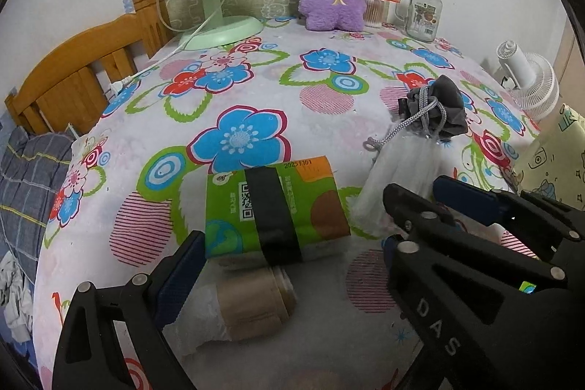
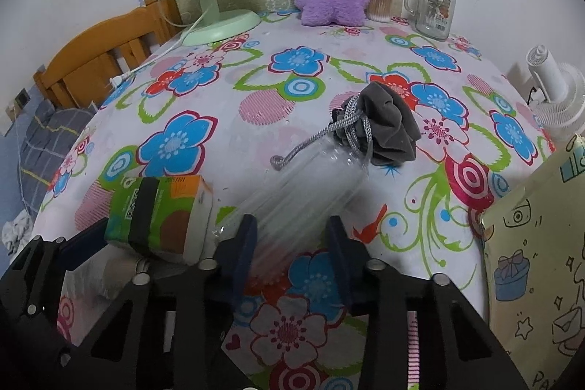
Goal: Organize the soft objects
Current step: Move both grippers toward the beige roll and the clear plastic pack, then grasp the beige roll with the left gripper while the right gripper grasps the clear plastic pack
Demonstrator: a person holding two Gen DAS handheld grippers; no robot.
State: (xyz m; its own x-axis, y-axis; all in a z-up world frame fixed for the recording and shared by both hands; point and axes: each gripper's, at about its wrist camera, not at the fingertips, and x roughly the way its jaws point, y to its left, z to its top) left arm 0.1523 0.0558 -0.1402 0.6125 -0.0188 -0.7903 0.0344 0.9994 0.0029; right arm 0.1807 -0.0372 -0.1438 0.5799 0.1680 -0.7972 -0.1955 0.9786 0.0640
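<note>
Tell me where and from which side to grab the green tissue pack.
Grip the green tissue pack across its short width, on the two long side edges, coming down from the near side. It lies flat on the floral cloth, and the left tool already straddles it, fingers either side.

Tissue pack (image 2: 161, 218) left of bottle (image 2: 303, 185)

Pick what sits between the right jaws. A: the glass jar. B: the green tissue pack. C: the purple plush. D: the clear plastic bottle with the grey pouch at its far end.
D: in the right wrist view the clear bottle runs down between the right gripper jaws, with the grey pouch at its far end; the tissue pack lies off to the left.
</note>
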